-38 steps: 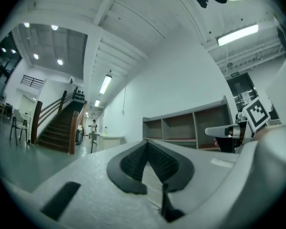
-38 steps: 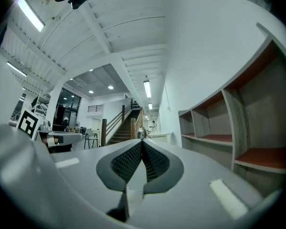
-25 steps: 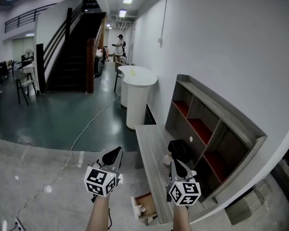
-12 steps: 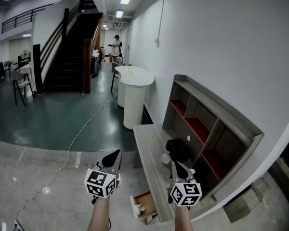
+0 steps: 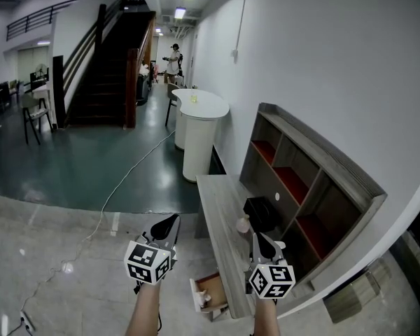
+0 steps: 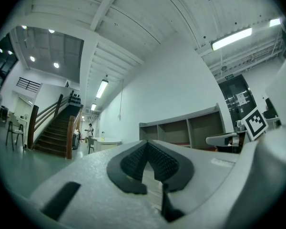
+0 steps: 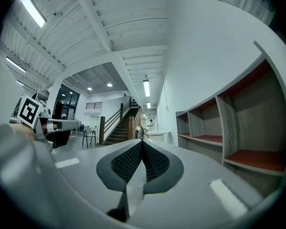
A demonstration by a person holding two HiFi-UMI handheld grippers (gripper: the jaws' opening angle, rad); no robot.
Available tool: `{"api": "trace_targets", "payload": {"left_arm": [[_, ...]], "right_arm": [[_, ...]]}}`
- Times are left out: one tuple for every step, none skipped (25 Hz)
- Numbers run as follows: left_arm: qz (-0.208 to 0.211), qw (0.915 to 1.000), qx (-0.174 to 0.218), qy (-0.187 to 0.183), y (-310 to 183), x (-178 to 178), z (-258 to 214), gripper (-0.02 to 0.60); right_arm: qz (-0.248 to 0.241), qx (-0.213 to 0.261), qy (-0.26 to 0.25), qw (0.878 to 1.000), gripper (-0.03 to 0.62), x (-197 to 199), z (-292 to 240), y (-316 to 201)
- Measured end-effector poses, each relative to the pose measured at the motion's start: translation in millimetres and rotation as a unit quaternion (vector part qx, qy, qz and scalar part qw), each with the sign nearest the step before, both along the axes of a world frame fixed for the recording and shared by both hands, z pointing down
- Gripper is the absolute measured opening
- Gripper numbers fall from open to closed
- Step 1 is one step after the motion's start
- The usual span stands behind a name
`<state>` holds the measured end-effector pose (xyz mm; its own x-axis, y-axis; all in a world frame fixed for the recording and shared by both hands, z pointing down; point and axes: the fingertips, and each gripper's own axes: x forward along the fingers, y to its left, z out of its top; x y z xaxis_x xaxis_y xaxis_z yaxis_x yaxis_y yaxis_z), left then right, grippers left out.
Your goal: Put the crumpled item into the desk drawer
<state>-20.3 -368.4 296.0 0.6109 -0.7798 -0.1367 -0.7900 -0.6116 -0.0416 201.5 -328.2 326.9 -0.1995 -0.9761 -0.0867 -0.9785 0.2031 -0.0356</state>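
Note:
A small pale crumpled item (image 5: 243, 225) lies on the grey wooden desk (image 5: 218, 205), beside a black object (image 5: 261, 211). Below the desk's near end, the drawer (image 5: 211, 292) stands pulled out, with a small pale thing inside it. My left gripper (image 5: 170, 224) is shut and empty, held over the floor to the left of the desk. My right gripper (image 5: 255, 238) is also shut and empty, just short of the crumpled item above the desk. In the gripper views the left gripper (image 6: 147, 143) and the right gripper (image 7: 142, 141) both show ribbed pads pressed together, pointing level into the hall.
A grey shelf unit (image 5: 309, 187) with red-lined compartments runs along the wall on the desk. A white round counter (image 5: 199, 128) stands beyond the desk's far end. A cable (image 5: 119, 187) trails over the floor. A staircase (image 5: 105, 75) and a distant person (image 5: 173, 58) are farther off.
Both grippers keep the same pose and stay shut. Only the head view shifts slightly.

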Motion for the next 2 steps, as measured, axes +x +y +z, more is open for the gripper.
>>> {"api": "trace_targets", "payload": {"left_arm": [[0.0, 1.0, -0.001, -0.001, 0.5, 0.3, 1.2, 0.003], [0.0, 1.0, -0.003, -0.002, 1.1, 0.6, 2.4, 0.003]], "right_arm": [[-0.001, 0.0, -0.001, 1.0, 0.011, -0.1, 0.6, 0.4], [-0.001, 0.0, -0.001, 1.0, 0.011, -0.1, 1.3, 0.9]]}}
